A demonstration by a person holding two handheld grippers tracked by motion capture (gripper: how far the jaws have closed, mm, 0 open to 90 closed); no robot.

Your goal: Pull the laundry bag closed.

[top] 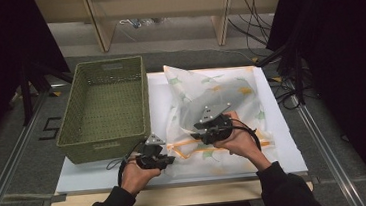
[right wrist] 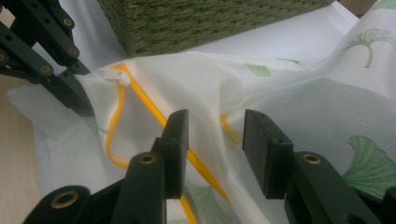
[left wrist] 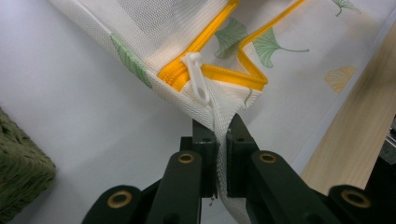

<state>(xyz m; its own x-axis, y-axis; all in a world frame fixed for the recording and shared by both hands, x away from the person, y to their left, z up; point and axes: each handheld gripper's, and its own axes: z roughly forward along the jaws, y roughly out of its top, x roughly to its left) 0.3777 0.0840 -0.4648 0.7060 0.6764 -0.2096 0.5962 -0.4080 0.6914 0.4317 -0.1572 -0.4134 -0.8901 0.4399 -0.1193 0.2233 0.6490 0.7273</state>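
The left gripper [left wrist: 222, 140] pinches the corner of the mesh bag [left wrist: 289, 79] just below its white zipper pull [left wrist: 198, 79]. The right gripper [right wrist: 212, 140] stands half open over the bag's yellow zipper [right wrist: 140, 98], gripping nothing.

White mesh bag [top: 211, 105], yellow zipper [left wrist: 219, 74] open, corner lifted

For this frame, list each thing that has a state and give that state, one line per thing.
Mesh laundry bag: lying on the white board, pillow inside, corner pinched.
Yellow zipper: open.
White zipper pull: at the pinched corner end, ungripped.
Patterned pillow: inside the bag.
Green basket: upright, empty.
Left gripper: shut on the bag's corner.
Right gripper: open, jaws over the bag's mesh and zipper.
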